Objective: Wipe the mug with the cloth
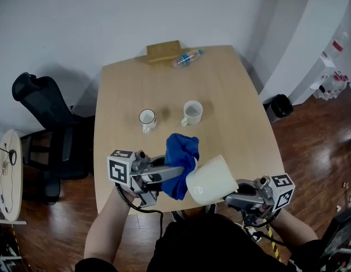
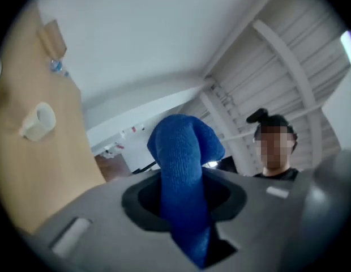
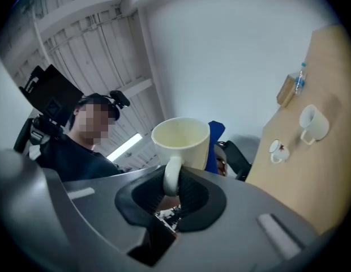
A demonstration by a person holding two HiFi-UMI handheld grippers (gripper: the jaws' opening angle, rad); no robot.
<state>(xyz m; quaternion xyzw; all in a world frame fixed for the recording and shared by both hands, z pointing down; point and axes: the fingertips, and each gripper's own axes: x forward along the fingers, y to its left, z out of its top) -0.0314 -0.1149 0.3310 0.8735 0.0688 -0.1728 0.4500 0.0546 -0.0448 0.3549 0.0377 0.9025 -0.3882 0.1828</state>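
Above the table's near edge, my right gripper [image 1: 231,196] is shut on the handle of a cream-white mug [image 1: 212,180], which lies tilted with its base toward the camera. In the right gripper view the handle [image 3: 171,177] sits pinched between the ribbed pads and the mug's [image 3: 181,143] mouth faces that camera. My left gripper [image 1: 174,173] is shut on a bunched blue cloth [image 1: 179,158], which touches the mug's left side. The cloth [image 2: 184,174] stands up from between the jaws in the left gripper view.
Two more mugs stand mid-table, a small printed one [image 1: 147,118] and a plain white one [image 1: 192,113]. A plastic bottle [image 1: 187,58] and a wooden box [image 1: 163,51] lie at the far edge. A black office chair [image 1: 45,129] stands left and a dark bin [image 1: 279,106] right.
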